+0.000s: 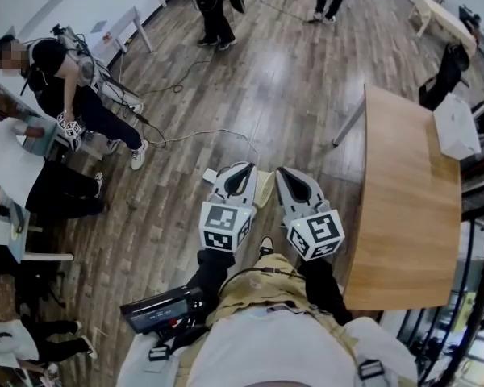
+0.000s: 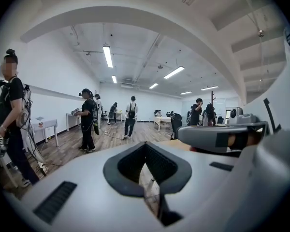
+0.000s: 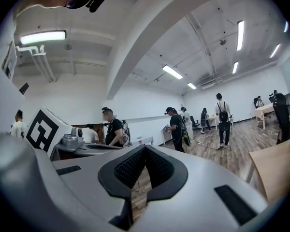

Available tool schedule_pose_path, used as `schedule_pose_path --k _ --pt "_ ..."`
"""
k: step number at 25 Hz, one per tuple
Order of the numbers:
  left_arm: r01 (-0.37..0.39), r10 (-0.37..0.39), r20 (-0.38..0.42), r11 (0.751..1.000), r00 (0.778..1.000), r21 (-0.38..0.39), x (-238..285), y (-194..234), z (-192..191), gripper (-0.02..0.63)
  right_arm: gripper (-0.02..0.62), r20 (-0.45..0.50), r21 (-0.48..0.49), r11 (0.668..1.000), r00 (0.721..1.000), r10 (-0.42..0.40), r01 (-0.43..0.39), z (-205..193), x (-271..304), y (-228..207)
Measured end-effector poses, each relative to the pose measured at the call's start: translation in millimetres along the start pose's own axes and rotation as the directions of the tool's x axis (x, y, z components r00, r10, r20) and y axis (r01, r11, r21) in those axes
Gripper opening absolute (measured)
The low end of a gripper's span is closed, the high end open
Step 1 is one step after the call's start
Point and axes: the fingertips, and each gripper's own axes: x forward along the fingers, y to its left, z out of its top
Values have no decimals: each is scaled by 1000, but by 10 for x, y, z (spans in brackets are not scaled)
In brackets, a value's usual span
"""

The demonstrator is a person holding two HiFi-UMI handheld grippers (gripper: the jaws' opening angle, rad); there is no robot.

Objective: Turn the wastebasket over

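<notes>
No wastebasket shows in any view. In the head view my left gripper [image 1: 240, 168] and right gripper [image 1: 283, 172] are held side by side at waist height, pointing forward over the wooden floor. Both are shut with nothing between their jaws. The left gripper view shows the left gripper's [image 2: 145, 146] dark pads meeting at the tip, with the room beyond. In the right gripper view the right gripper's [image 3: 145, 148] pads likewise meet, and the left gripper's marker cube [image 3: 43, 127] sits at the left edge.
A long wooden table [image 1: 403, 216] stands close on the right with a white box [image 1: 456, 126] on its far end. Several people stand about the room, one [image 1: 60, 87] at the left by a desk [image 1: 8, 164]. A cable [image 1: 202, 135] trails over the floor ahead.
</notes>
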Motion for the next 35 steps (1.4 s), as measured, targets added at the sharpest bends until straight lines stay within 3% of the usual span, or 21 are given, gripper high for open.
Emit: schedule_pose_path --k 10,18,22,29,35 --pt "-29 29 -34 999 999 14 575 172 97 2 20 -7 40 999 1000 20 -20 62 407 -500" --pt "49 -48 -22 997 999 67 928 -56 331 2 20 13 65 998 1000 -9 8 206 417 -759" --pt "50 -44 -72 995 996 87 920 22 158 2 21 -16 93 995 1000 -21 23 83 512 -782" --pt "-36 36 -105 999 994 7 755 450 -42 2 21 -72 103 995 997 -6 13 -79 688 -619" --pt "-87 67 -182 991 981 -103 723 854 -388 2 21 -208 106 993 978 -20 43 -396 969 -617"
